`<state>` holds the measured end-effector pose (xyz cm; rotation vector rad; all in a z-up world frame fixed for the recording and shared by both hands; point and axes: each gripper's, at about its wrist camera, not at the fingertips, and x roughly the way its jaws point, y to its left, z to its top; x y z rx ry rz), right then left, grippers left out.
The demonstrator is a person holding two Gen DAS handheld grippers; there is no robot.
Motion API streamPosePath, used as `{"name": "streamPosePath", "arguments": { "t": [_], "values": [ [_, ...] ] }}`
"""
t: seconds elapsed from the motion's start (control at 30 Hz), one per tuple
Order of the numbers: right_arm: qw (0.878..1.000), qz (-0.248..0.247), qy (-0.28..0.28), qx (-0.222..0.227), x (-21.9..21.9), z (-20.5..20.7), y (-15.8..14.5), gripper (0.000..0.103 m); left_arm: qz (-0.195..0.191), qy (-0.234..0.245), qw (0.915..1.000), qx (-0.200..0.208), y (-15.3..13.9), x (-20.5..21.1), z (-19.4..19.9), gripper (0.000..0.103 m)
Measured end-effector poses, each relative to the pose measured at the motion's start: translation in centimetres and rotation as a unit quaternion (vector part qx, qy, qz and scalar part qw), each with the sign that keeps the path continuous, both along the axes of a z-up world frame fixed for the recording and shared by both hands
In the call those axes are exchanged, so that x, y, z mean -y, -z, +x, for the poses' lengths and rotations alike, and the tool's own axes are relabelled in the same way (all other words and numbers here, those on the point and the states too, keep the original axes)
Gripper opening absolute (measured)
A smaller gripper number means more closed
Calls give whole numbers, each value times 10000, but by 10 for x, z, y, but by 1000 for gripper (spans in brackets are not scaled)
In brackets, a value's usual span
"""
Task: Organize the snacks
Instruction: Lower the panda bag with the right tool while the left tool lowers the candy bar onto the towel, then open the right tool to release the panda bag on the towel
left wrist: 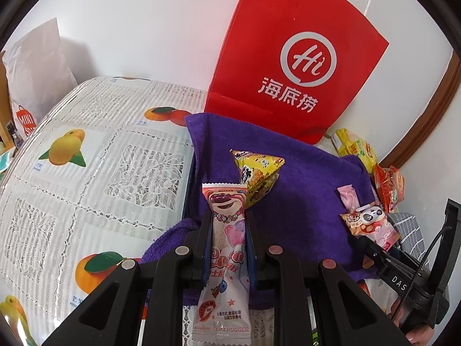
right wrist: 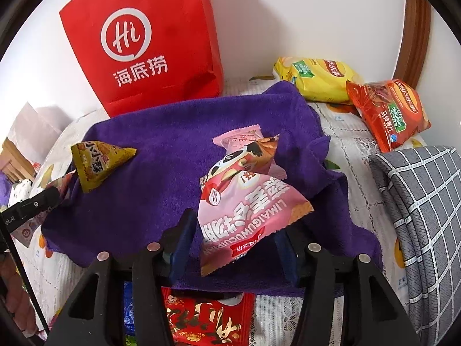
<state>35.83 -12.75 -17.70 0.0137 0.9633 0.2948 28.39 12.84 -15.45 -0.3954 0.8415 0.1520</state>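
Both the left gripper (left wrist: 227, 225) and right gripper (right wrist: 236, 236) are black plastic frames with triangular cut-outs, round silver rivets, blue-padded fingers (right wrist: 180, 245), a thin black cable, white lettering on the side, and bare skin behind.

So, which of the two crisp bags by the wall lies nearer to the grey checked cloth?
The orange-red crisp bag. It lies just beside the grey checked cloth, while the yellow crisp bag lies behind it, closer to the red paper bag.

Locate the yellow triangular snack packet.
The yellow triangular snack packet lies on the purple towel, left in the right wrist view, below the red paper bag and just beyond the left tongs.
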Motion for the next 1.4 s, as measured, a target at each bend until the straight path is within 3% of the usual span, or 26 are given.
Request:
{"name": "streamPosePath", "arguments": {
  "t": [0.1, 0.33, 0.53, 0.97, 1.2, 1.4],
  "values": [
    [10000, 70, 21, 16, 1, 0, -2, 64, -74, 19, 10000, 30, 0, -1, 0, 19],
    [9996, 267, 117, -46, 7, 1, -4, 65, -281, -52, 9995, 110, 2, -5, 1, 19],
    [9990, 416, 154, 15, 11, -1, -8, 65, -782, -74, 9966, 265, 4, -13, 1, 19],
    [9990, 433, 68, 17, 7, -3, -9, 66, -1456, -138, 9884, 417, 9, -23, 2, 20],
    [9987, 513, 62, 3, 8, -3, -9, 66, -1368, -233, 9882, 647, 5, -24, 1, 20],
    [9989, 464, 90, -76, 8, -2, -7, 66, -1397, -259, 9890, 420, 11, -27, 10, 20]
  ]
}}
